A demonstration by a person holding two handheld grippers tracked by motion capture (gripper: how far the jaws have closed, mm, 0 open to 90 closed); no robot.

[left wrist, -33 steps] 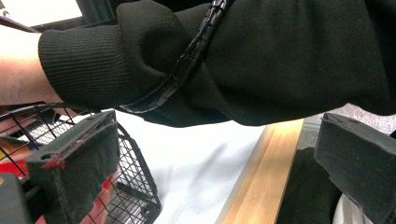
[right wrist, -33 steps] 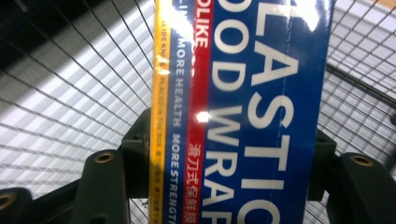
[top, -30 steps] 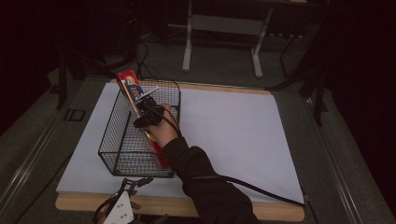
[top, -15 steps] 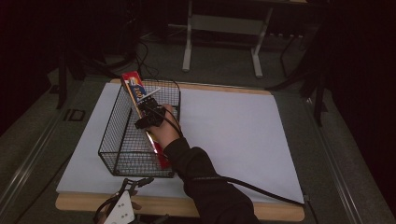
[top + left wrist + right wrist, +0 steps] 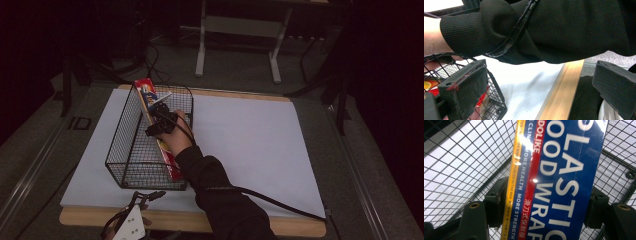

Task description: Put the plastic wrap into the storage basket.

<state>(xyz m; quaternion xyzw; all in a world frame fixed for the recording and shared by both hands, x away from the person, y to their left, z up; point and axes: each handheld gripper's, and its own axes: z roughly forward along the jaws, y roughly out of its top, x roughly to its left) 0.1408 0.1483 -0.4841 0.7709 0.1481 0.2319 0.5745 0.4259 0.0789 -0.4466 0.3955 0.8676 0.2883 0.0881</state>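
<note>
At the near left edge of the light wooden table (image 5: 300, 227), covered by a white sheet (image 5: 250, 145), the left gripper (image 5: 134, 215) is seen low and idle. In the left gripper view its jaws are spread wide, with nothing between the worn black pads (image 5: 466, 90); past them a corner of the basket and a black sleeve (image 5: 564, 27) with a cable are seen.

Moving right, the black wire-mesh basket (image 5: 127, 140) is found standing on the sheet, towards the table's left. One thing is held in it: a long blue, red and yellow cardboard box of plastic food wrap (image 5: 159, 131). The box is laid lengthwise along the basket's right side, its far end raised above the far rim and its near end down by the near wall. The rest of the basket's floor is seen bare through the mesh.

Over the middle of the box the right gripper (image 5: 161, 121) is placed, reaching into the basket. In the right gripper view the box (image 5: 559, 177) is seen between the two jaws, which have just been opening. Whether the pads are pressing its sides cannot be told.
</note>
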